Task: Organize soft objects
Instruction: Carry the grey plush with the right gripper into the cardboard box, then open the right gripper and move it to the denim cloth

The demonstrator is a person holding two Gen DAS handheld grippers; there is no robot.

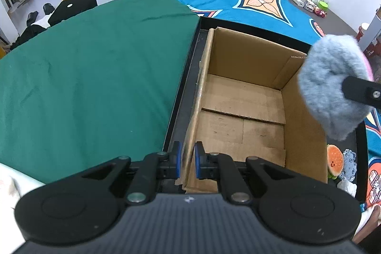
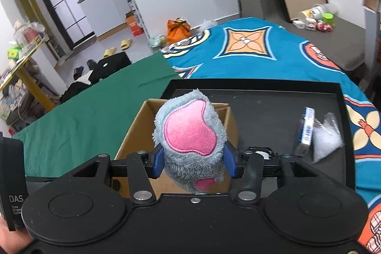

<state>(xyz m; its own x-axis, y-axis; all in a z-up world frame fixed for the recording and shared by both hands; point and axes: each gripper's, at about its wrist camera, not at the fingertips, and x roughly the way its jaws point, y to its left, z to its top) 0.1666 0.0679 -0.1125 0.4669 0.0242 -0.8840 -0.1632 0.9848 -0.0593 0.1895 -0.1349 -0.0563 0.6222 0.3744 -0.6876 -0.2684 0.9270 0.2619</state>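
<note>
An open cardboard box [image 1: 243, 108] stands in a black tray [image 1: 183, 92], its inside bare. My left gripper [image 1: 188, 162] is shut on the box's near left wall, one blue pad on each side of the cardboard. A grey plush toy [image 2: 190, 135] with a pink patch sits between the blue pads of my right gripper [image 2: 194, 160], which is shut on it above the box [image 2: 135, 135]. In the left wrist view the grey plush toy [image 1: 333, 85] hangs over the box's right wall, with one black finger [image 1: 359, 92] of the right gripper across it.
A burger-shaped plush [image 1: 334, 162] and a pale blue plush [image 1: 348, 164] lie right of the box. A blue card packet [image 2: 306, 130] and a clear bag of white stuff [image 2: 325, 137] rest in the tray [image 2: 262, 108]. Green cloth [image 1: 95, 77] and a blue patterned blanket [image 2: 262, 49] cover the bed.
</note>
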